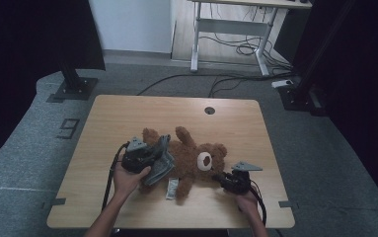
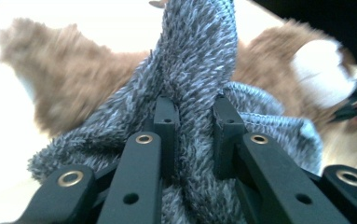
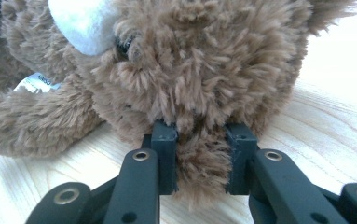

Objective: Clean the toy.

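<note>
Your left gripper [image 2: 192, 114] clamps the fuzzy grey knit garment [image 2: 199, 60]; your right gripper [image 3: 202, 140], held level, clamps the brown plush teddy bear [image 3: 190, 60] by its head fur.

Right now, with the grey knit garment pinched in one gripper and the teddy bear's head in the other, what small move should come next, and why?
Probably draw the left gripper a little further away from the bear's head. It is shut on the grey knit garment, which is bunched over the teddy bear at its body, while the right gripper pins fur at the head and anchors the bear.
</note>
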{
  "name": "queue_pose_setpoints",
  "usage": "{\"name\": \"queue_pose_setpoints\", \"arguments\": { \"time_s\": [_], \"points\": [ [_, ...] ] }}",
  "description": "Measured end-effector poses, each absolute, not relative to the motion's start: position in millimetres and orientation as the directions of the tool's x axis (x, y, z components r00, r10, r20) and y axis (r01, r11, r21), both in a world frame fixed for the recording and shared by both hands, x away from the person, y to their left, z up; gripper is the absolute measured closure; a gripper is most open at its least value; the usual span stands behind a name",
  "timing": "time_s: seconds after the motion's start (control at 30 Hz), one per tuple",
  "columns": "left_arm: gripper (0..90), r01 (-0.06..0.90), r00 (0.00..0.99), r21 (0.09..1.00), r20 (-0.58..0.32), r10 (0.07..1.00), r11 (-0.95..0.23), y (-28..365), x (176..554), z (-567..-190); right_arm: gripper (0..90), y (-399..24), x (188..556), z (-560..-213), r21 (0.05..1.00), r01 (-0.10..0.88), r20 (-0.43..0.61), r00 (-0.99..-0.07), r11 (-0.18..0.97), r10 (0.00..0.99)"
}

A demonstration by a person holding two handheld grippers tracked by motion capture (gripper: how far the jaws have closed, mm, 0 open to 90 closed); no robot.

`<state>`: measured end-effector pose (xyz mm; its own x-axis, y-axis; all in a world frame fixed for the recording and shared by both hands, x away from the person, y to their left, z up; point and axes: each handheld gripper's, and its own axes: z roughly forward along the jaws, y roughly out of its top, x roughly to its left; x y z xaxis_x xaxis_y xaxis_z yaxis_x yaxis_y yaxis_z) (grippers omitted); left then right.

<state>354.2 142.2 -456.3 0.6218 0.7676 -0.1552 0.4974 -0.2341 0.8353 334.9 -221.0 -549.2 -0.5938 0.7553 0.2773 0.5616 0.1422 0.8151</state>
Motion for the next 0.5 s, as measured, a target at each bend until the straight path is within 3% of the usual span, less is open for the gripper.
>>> {"name": "queue_pose_setpoints", "arguments": {
  "time_s": [0.2,0.37,0.43,0.5],
  "points": [
    [75.2,0.434,0.697,0.860,-0.131,0.705,-0.269,89,352,-438,70.9,-215,336,-551,0.821,0.554,0.262,-0.583,0.141,0.769],
    [75.2,0.421,0.742,0.832,-0.087,0.664,-0.361,28,355,-450,70.8,-216,336,-551,0.818,0.559,0.270,-0.582,0.137,0.767],
    [75.2,0.422,0.734,0.819,-0.057,0.677,-0.389,19,356,-460,70.7,-217,336,-551,0.816,0.562,0.272,-0.580,0.135,0.768],
    [75.2,0.450,0.726,0.818,-0.101,0.681,-0.358,28,359,-465,70.6,-218,336,-552,0.812,0.569,0.279,-0.577,0.132,0.767]
  ]
}}
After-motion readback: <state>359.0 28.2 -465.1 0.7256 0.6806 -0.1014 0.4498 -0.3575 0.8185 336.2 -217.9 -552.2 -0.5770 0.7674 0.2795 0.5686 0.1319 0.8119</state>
